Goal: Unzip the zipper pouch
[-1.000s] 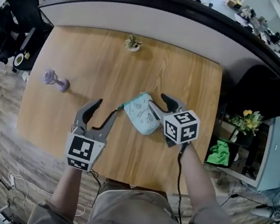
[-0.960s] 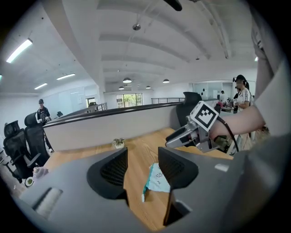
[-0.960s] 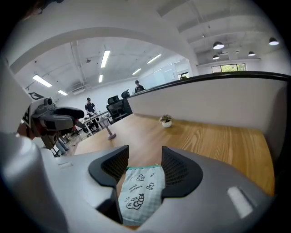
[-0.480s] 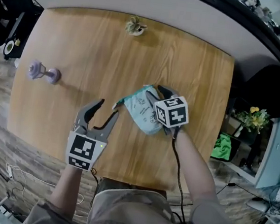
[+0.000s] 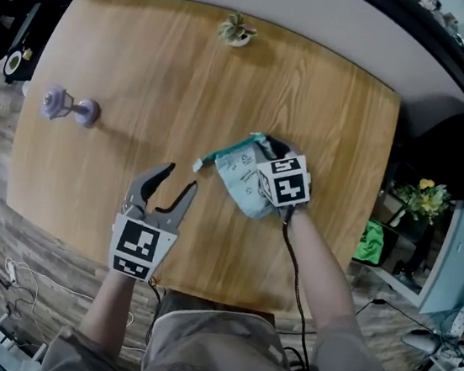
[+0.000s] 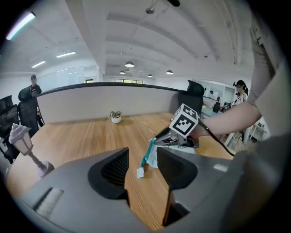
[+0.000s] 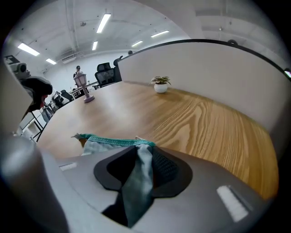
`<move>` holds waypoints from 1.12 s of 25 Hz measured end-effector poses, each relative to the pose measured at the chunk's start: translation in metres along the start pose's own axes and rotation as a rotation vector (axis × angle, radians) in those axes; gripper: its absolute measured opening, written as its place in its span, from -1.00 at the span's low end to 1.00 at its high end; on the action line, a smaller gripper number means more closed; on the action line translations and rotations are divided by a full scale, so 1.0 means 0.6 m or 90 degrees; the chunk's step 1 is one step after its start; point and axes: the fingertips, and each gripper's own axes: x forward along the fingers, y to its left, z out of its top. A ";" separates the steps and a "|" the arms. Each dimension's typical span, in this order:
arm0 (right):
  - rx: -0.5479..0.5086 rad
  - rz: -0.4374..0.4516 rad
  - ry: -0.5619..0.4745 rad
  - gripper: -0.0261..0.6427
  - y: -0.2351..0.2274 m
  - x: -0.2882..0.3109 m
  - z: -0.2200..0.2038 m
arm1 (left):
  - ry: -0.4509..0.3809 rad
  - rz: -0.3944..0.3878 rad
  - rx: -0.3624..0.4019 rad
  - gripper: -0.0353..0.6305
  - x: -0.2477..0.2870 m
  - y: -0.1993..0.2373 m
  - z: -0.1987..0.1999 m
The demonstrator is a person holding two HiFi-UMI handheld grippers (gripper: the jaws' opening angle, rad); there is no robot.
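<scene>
Inspection found the zipper pouch [image 5: 245, 180] lying on the wooden table [image 5: 146, 67], right of centre and toward the near edge. Its teal zipper edge [image 5: 230, 148] faced left and ended in a small white tab [image 5: 198, 165] resting on the wood.

The right gripper [image 5: 268, 153] was down on the far right end of the pouch. Its jaws had just been closing, and its own view showed pale fabric bunched between the pads and pressed by them. It was therefore gripping the pouch.

The left gripper [image 5: 177, 180] stood just near and left of the white tab, apart from it. Its jaws had just been closing a little but stood wide. Nothing lay between them, and the tab and the pouch showed beyond the tips.

Progress was judged early. Anchoring of the pouch appeared done. The teal edge read as one unbroken line in the right gripper view, so the zipper was judged not yet opened, though the slider could not be made out. Left to do were taking hold at the tab end with the left gripper and drawing the zipper along the teal edge.

A potted plant [image 5: 237, 30] at the far edge and a purple ornament [image 5: 63, 105] at the left stood well apart from the work.
</scene>
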 end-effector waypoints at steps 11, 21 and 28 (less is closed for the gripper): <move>-0.040 0.003 -0.153 -0.81 0.042 -0.135 0.078 | -0.031 0.027 0.019 -0.31 -0.059 0.001 0.042; -0.106 -0.023 -0.310 -0.82 0.094 -0.383 0.177 | -0.115 0.052 0.068 -0.32 -0.165 -0.031 0.163; -0.115 -0.011 -0.390 -0.82 0.150 -0.539 0.204 | -0.158 0.039 0.105 -0.32 -0.244 -0.073 0.222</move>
